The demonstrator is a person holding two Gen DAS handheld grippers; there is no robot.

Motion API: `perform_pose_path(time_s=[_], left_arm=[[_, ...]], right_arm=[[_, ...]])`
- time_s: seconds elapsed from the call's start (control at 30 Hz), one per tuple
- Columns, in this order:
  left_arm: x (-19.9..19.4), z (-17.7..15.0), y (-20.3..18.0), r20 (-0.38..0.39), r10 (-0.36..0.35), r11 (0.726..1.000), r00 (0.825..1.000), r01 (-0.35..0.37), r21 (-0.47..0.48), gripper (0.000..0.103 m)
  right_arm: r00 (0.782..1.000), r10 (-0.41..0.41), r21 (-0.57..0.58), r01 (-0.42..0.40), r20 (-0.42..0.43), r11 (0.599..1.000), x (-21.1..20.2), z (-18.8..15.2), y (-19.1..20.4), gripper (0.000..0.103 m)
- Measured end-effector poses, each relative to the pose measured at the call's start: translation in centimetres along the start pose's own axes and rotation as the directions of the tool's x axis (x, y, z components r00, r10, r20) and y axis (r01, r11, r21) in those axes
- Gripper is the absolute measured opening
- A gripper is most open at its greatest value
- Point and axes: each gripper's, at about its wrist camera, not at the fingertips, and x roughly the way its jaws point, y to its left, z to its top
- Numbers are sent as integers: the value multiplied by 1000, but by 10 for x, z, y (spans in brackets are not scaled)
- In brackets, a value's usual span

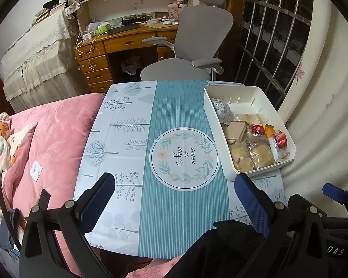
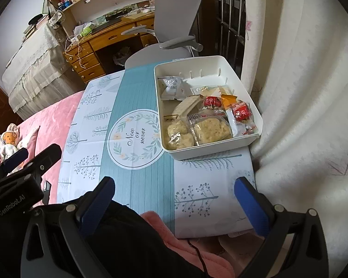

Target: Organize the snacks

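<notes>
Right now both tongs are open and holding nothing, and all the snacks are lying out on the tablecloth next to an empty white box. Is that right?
Not quite. The wrapped snacks are inside the white plastic rectangular box, not loose on the blue-and-white leaf-patterned tablecloth; the right wrist view shows this clearly. The rest holds: the left tongs and right tongs are open and empty.

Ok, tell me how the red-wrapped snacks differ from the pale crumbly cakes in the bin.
The red-wrapped snacks are opaque, printed and small; the pale crumbly cakes are in clear wrap, showing their contents, and are larger. The red ones lie by the right wall, the cakes at the near wall. Both sit inside the white bin.
</notes>
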Motion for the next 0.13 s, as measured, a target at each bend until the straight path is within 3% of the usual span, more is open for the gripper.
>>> perform_pose_path(time_s=[0.13], left_arm=[[1, 0, -1, -2, -2, 1000, 1000, 2, 7, 102]], right_arm=[[1000, -1, 6, 1, -2, 1000, 0, -1, -1, 103]])
